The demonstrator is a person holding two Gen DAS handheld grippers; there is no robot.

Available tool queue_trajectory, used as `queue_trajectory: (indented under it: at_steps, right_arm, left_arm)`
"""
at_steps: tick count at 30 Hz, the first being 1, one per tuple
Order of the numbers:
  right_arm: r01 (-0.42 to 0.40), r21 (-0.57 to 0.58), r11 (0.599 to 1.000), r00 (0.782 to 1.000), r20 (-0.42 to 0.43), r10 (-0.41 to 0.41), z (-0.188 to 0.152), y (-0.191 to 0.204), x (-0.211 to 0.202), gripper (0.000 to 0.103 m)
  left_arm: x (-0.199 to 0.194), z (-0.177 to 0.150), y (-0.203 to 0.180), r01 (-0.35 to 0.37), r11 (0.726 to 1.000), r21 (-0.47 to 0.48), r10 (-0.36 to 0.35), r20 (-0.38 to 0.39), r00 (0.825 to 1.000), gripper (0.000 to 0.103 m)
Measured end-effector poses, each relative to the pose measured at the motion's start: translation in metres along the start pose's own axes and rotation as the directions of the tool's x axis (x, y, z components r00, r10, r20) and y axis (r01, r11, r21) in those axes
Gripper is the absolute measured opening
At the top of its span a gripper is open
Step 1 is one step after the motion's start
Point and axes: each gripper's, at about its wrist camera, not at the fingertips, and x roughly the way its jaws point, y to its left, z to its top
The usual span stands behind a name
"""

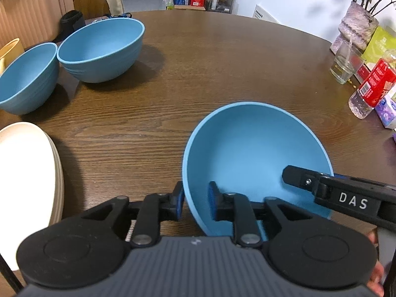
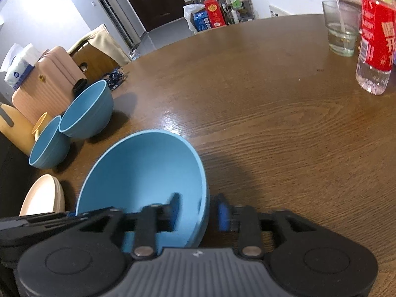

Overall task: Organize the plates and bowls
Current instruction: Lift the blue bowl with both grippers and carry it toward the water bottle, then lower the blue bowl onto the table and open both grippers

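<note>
Right now both my grippers, left and right, straddle the bowl's rim with jaws apart, not clamping; lifting now could tip it.

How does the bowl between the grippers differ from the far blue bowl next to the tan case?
The near bowl is tilted, its opening facing away; the far bowl sits upright. The near bowl's rim lies between the jaws of the left gripper and the right gripper; the far bowl is untouched, beside another bowl. Both are blue and empty.
</note>
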Motion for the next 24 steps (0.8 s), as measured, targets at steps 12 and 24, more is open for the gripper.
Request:
queue_trajectory:
  at_steps: [12, 24]
  right_arm:
    - [0.035, -0.027, 0.999, 0.998, 0.045, -0.033, 0.002, 0.000, -0.025, 0.098]
    - [0.043, -0.036, 0.998, 0.997, 0.065, -0.040, -0.004, 0.005, -0.043, 0.103]
  left_arm:
    - [-0.032, -0.002, 0.008, -0.021, 1.000, -0.007, 0.022, 0.085, 0.996, 0.092]
    - [-0.055, -0.008, 0.013, -0.014, 1.000, 0.005, 0.013, 0.131, 0.991, 0.103]
